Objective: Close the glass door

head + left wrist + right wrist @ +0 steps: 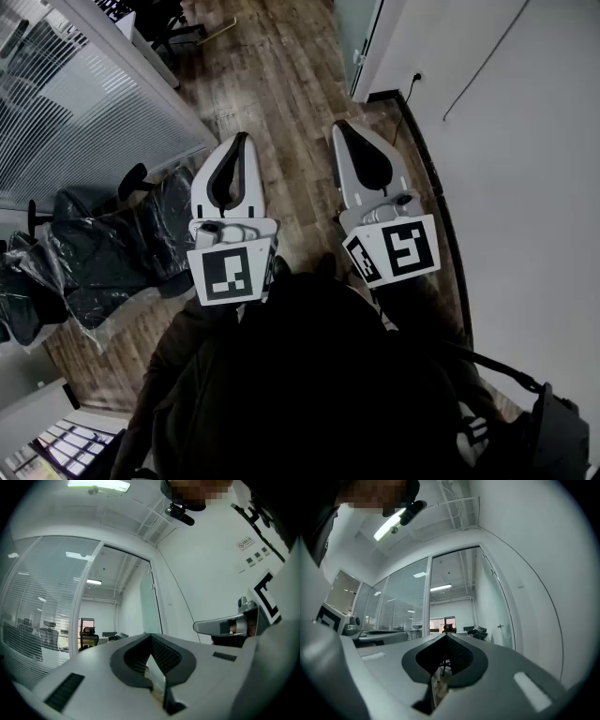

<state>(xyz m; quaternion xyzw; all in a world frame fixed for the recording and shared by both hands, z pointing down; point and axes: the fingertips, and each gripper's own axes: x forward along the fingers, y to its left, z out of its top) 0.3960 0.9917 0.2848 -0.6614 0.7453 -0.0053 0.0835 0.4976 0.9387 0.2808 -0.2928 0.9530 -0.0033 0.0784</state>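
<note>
Left tongs clenched tip to tip, nothing gripped, right tongs likewise clenched and empty, both held over wooden floor — glass door well apart, untouched.

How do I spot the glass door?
Follow the big white wall on the right to its far end. The glass door stands open beside it. Unlike the glass panels with blinds leftward, it has a small handle.

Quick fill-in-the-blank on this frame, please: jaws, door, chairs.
The jaws of the left gripper and the right gripper are both ____, with nothing between them.
The glass door stands ____.
The plastic-wrapped chairs sit on the person's ____ side.
Missing words: shut; open; left.
</note>
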